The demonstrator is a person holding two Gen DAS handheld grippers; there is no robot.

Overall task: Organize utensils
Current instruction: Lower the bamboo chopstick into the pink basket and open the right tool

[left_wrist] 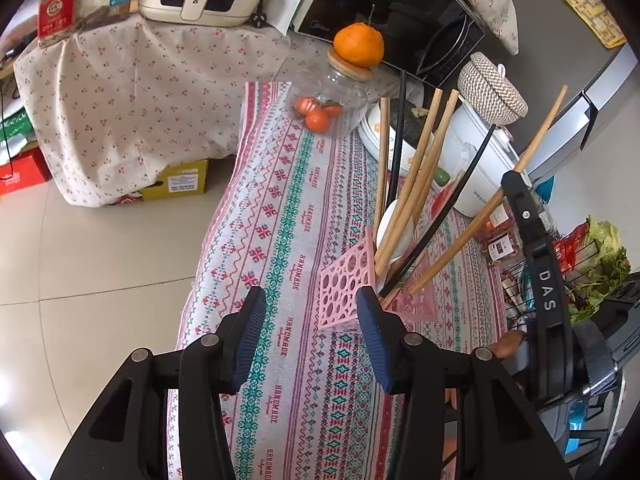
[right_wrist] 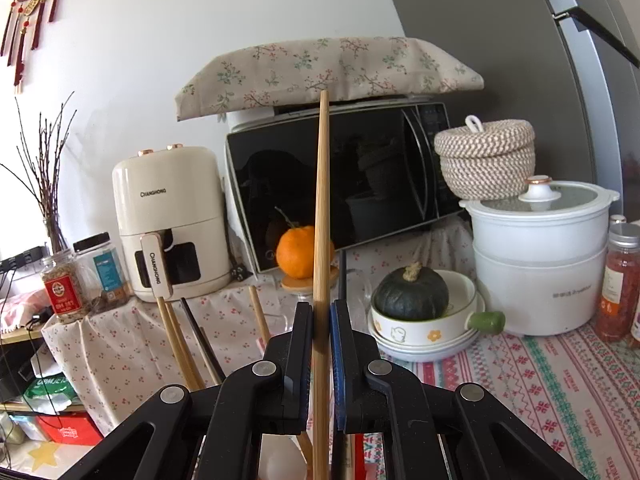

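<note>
A pink perforated utensil holder [left_wrist: 347,280] stands on the patterned tablecloth [left_wrist: 296,216]. It holds several wooden chopsticks [left_wrist: 416,176], black chopsticks [left_wrist: 396,148] and a white spoon [left_wrist: 394,226]. My left gripper [left_wrist: 311,334] is open and empty, just in front of the holder. My right gripper [right_wrist: 321,312] is shut on a wooden chopstick [right_wrist: 322,200], held upright over the holder; its other end [left_wrist: 532,148] slants out of the holder in the left wrist view. Other chopsticks [right_wrist: 176,340] show below the right gripper.
Behind the holder stand a glass jar [left_wrist: 332,100] with an orange [left_wrist: 359,45] on its lid, stacked bowls with a green squash [right_wrist: 412,296], a white steamer pot [right_wrist: 540,256], a microwave [right_wrist: 344,184] and an air fryer [right_wrist: 168,220]. A wire basket of greens [left_wrist: 592,272] is on the right.
</note>
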